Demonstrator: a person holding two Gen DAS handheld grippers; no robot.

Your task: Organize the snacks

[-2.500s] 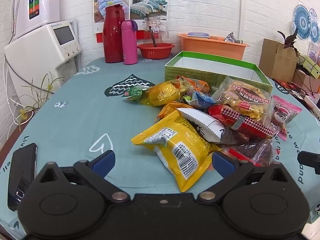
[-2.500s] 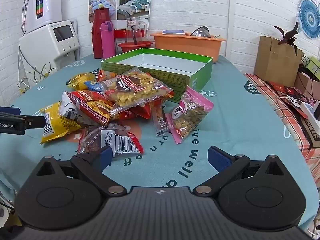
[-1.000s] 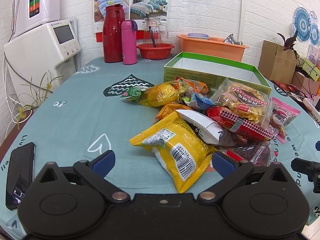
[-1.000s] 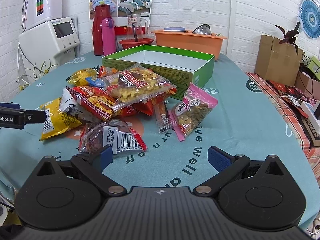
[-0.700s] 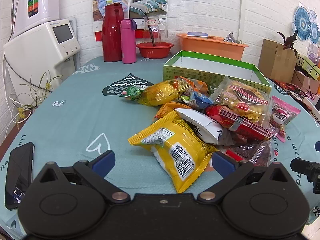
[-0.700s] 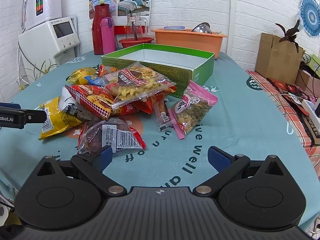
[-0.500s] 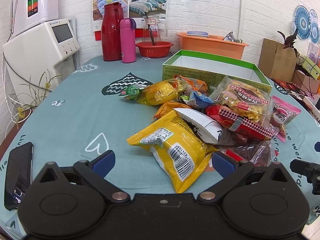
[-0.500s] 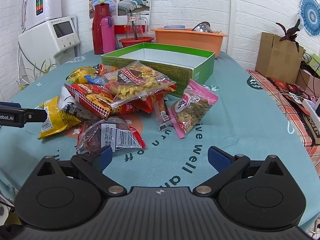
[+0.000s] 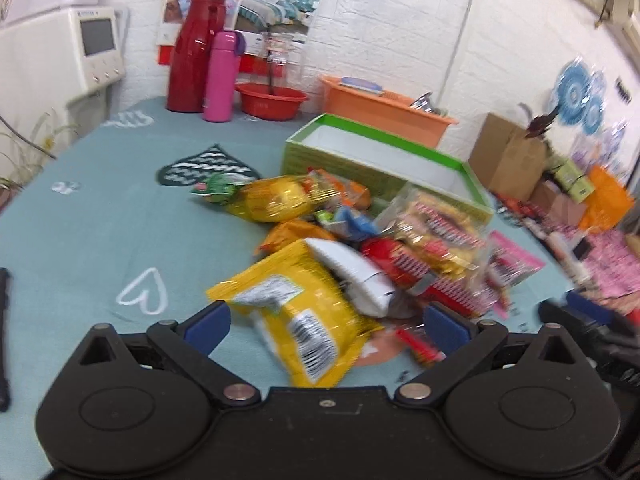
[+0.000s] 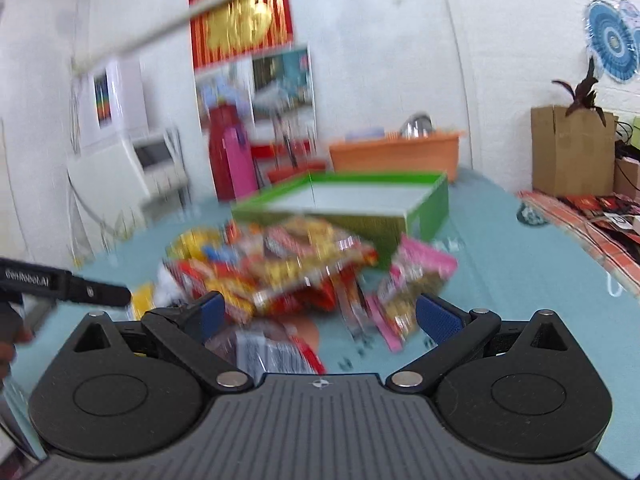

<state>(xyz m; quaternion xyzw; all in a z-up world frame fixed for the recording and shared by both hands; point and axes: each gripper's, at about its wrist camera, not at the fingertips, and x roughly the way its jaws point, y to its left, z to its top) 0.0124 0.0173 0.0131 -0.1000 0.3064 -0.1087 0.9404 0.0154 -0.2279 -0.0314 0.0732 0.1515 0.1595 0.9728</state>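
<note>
A pile of snack packs lies on the teal tablecloth in front of an open green box (image 9: 384, 160). My left gripper (image 9: 326, 322) is open, its blue pads on either side of a yellow snack bag (image 9: 296, 312). A white pack (image 9: 356, 276), a red pack (image 9: 420, 276) and a clear pack of yellow snacks (image 9: 444, 228) lie behind it. My right gripper (image 10: 318, 316) is open over the pile, above a barcoded dark pack (image 10: 268, 350). A pink pack (image 10: 416, 280) lies to its right. The green box (image 10: 360, 204) also shows there. Both views are blurred.
A red flask (image 9: 190, 52), a pink bottle (image 9: 222, 76), a red bowl (image 9: 272, 100) and an orange basin (image 9: 380, 108) stand at the table's far side. A cardboard box (image 9: 508, 156) stands at the right. The other gripper's finger (image 10: 68, 284) shows at the left.
Both grippers have moved forward toward the pile and tilted up; the views are now motion-blurred. The left pads now flank the yellow bag. The snacks have not moved.
</note>
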